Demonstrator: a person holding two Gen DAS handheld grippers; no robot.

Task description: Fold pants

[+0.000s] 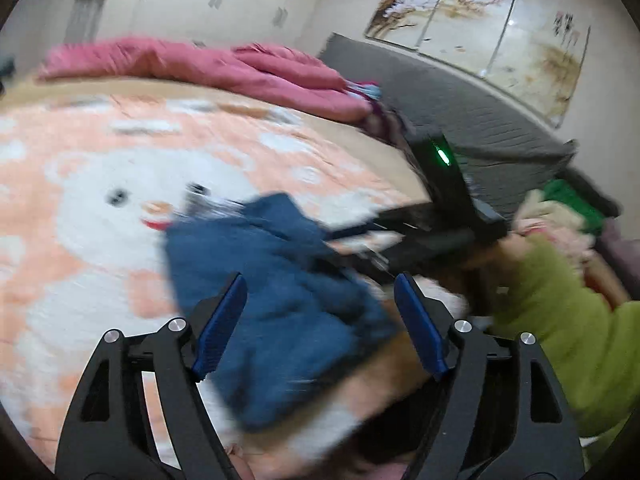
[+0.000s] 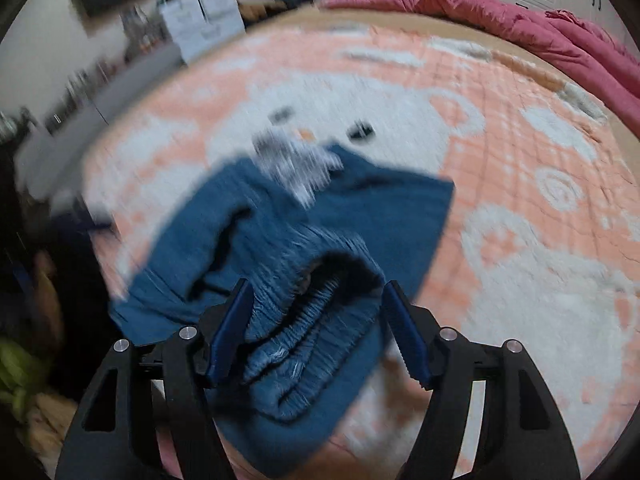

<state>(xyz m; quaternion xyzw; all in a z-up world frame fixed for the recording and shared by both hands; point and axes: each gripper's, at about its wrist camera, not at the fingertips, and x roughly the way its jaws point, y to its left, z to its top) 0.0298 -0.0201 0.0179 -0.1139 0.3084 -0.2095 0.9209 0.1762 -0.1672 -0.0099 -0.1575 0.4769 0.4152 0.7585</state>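
The blue pants (image 1: 280, 292) lie bunched on the pink-and-white bear blanket (image 1: 100, 160) of the bed. My left gripper (image 1: 320, 320) is open, its blue pads on either side of the pile just above it. My right gripper (image 2: 316, 328) is open too, with the ribbed elastic waistband (image 2: 312, 312) of the pants (image 2: 280, 220) lying between its pads. A grey-white patch (image 2: 296, 164) shows at the pile's far edge. The other gripper's black body (image 1: 440, 208) and a green-sleeved arm (image 1: 560, 320) show at the right in the left wrist view. Both views are motion-blurred.
A pink quilt (image 1: 224, 64) lies along the far side of the bed, also in the right wrist view (image 2: 500, 12). A grey headboard (image 1: 460, 92) and clothes (image 1: 560, 208) are at the right. Boxes (image 2: 200, 16) and a desk stand beyond the bed's left edge.
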